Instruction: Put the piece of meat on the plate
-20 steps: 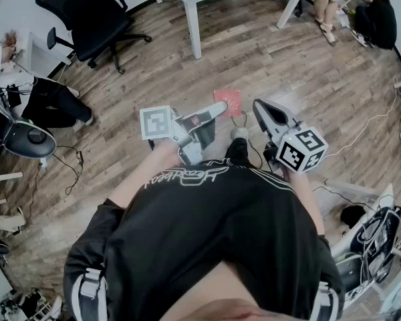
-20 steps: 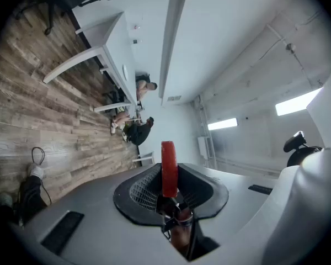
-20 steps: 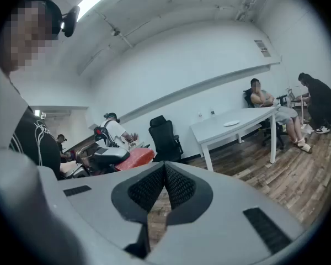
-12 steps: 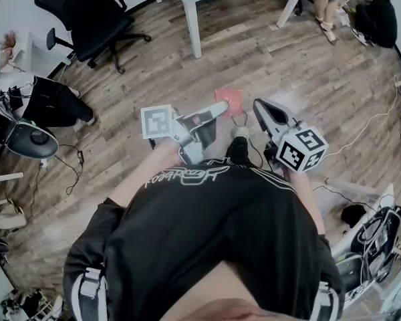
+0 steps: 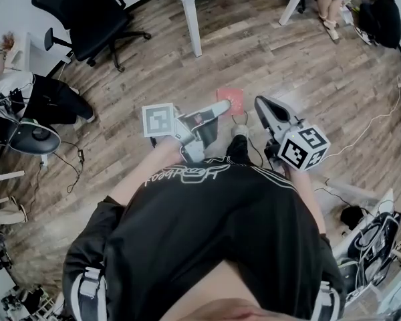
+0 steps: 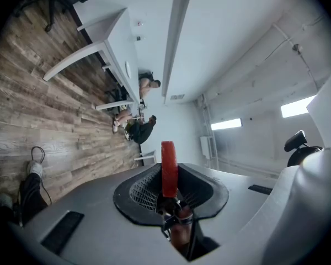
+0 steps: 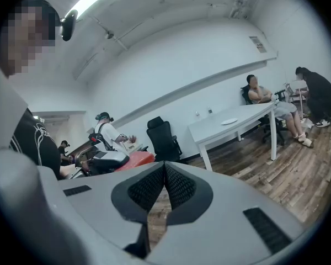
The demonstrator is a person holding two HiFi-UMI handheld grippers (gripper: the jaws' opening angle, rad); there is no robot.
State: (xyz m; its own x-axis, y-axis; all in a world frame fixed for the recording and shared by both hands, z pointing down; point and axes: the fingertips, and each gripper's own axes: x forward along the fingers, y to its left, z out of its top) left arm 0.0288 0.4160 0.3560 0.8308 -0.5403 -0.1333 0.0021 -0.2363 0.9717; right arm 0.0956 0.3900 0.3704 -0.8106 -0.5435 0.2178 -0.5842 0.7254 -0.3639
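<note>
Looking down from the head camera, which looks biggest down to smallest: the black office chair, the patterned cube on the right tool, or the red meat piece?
1. black office chair
2. patterned cube, though it sits nearer the camera
3. red meat piece, held by the left gripper

Both forearms reach forward from the torso, one gripper in each hand, the tips angled toward each other. Left gripper (image 5: 220,107): held out before the body, jaws clamped on the flat sides of a piece of meat (image 6: 169,167), which stands on edge between the pads. Right gripper (image 5: 259,103): near the left one, pads meeting, nothing between them.
</note>
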